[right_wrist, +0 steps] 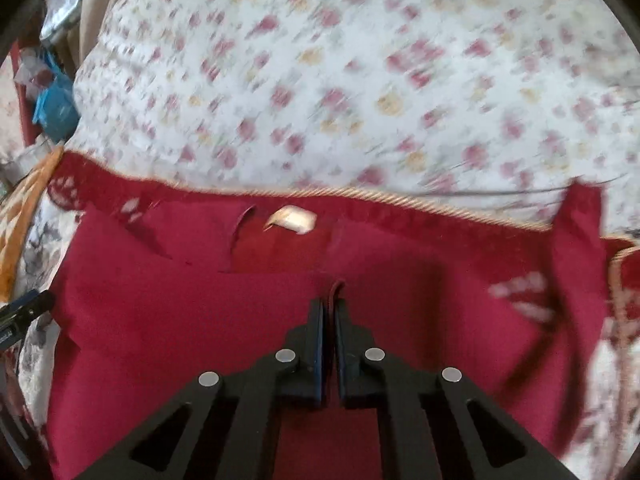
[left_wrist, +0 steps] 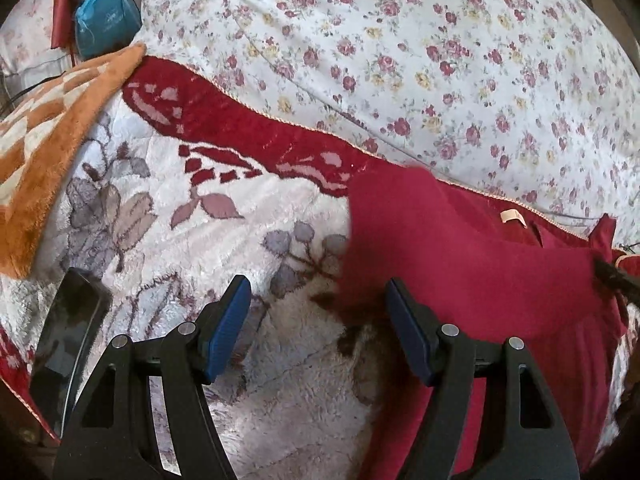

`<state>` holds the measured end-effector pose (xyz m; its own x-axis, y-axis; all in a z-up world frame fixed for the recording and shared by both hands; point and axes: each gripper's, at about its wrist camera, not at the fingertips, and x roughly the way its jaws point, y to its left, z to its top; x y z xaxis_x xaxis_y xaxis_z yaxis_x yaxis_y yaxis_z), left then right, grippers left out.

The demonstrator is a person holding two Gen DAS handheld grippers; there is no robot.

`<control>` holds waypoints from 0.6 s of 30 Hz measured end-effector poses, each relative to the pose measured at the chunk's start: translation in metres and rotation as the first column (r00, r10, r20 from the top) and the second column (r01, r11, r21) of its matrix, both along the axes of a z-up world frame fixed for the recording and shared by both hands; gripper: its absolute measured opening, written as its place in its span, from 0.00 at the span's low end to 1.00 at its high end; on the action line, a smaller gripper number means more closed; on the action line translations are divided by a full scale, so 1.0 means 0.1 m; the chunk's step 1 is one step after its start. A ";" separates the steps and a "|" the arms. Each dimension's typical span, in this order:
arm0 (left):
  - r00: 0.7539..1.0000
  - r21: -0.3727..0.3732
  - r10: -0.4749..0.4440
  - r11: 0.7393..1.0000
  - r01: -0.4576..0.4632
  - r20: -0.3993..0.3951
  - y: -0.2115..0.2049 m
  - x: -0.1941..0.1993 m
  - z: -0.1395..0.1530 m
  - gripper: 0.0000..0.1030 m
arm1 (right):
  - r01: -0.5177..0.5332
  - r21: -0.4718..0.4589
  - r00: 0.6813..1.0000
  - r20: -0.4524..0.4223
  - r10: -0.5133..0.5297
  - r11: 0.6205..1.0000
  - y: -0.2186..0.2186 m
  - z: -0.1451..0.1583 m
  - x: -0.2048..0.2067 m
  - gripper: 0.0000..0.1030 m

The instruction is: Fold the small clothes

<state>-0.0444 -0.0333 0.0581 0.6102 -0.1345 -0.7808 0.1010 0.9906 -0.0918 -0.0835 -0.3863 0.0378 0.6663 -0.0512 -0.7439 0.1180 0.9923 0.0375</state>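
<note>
Floppy red garment (right_wrist: 240, 320) mid-fold on the bed
Right tongs (right_wrist: 329, 308) pinch its edge; left tongs (left_wrist: 318, 304) gape wide, empty.

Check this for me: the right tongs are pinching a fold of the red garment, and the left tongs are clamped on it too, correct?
Not quite. The right tongs do pinch the red garment, but the left wrist view shows the left tongs open, holding nothing, at the garment's edge.

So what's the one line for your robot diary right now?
left gripper: open, empty, over fluffy white flowered blanket | right gripper: shut on dark red cloth garment | fold: unfinished
</note>
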 end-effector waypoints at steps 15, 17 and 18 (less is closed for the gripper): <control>0.987 0.020 -0.120 0.992 0.122 -0.106 -0.22 -0.01 -0.16 0.68 | 0.105 -0.011 0.994 -0.024 -0.106 0.994 -0.27 0.27 -0.06 0.58; 0.986 0.030 -0.124 0.991 0.128 -0.110 -0.27 0.00 -0.19 0.68 | -0.068 0.048 0.998 -0.015 0.068 0.997 0.15 0.34 0.16 0.58; 0.987 0.037 -0.112 0.993 0.117 -0.113 -0.29 0.03 -0.22 0.68 | -0.122 0.063 0.992 -0.018 0.124 0.991 0.32 0.33 0.25 0.58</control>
<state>-0.0410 -0.0619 0.0364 0.5026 -0.1632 -0.8490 0.2053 0.9765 -0.0662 -0.0589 -0.3545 0.0712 0.6480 0.0763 -0.7578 -0.0033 0.9952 0.0974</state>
